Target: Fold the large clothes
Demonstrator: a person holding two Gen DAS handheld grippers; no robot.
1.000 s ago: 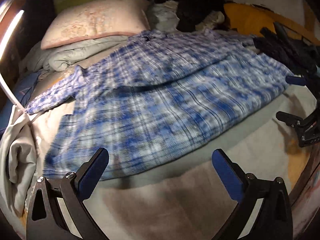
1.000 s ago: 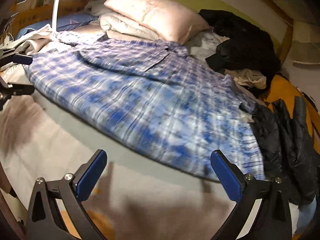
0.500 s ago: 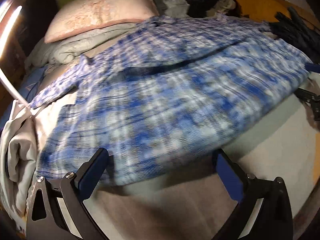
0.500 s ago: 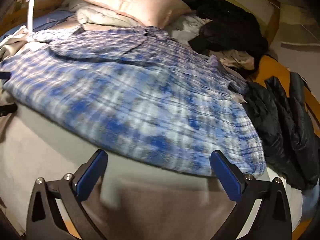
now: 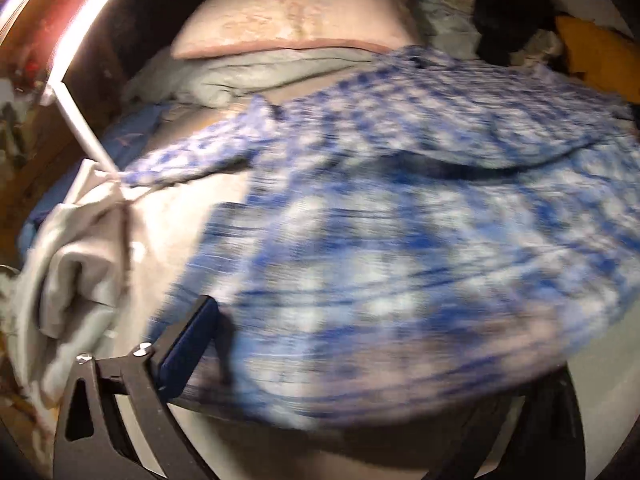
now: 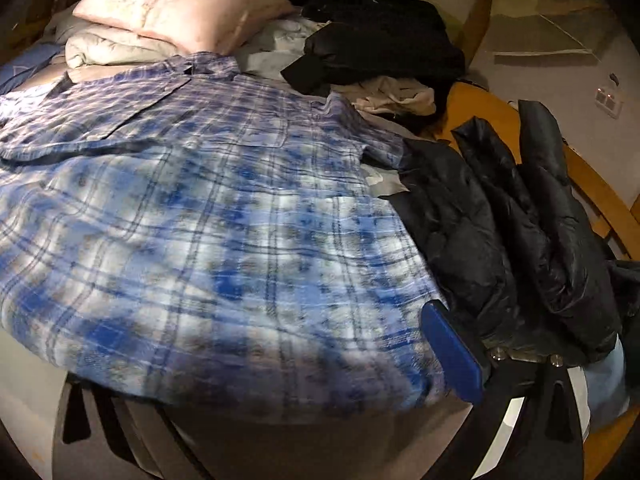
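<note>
A large blue and white plaid shirt (image 5: pixel 400 240) lies spread flat on the bed, collar toward the pillow. My left gripper (image 5: pixel 360 360) is at the shirt's near hem on the left side. Its jaws are closing with the hem between them; the left pad (image 5: pixel 188 348) shows, and the cloth covers the right finger. My right gripper (image 6: pixel 260 360) is at the same hem of the shirt (image 6: pixel 200 220) near its right corner. Its jaws are closing around the hem too; the right pad (image 6: pixel 452 352) shows, the left finger is under the cloth.
A pink pillow (image 6: pixel 176 0) on a folded grey quilt sits at the bed's head. A black puffer jacket (image 6: pixel 500 220) lies right of the shirt, with dark clothes (image 6: pixel 372 28) piled behind. A white lamp arm (image 5: pixel 76 80) and a crumpled pale cloth (image 5: pixel 68 264) are at the left.
Both grippers moved forward to the shirt's near hem. The hem, which lay ahead of the fingers, now lies between the jaws and hides one finger of each. Both pairs of jaws have narrowed.
</note>
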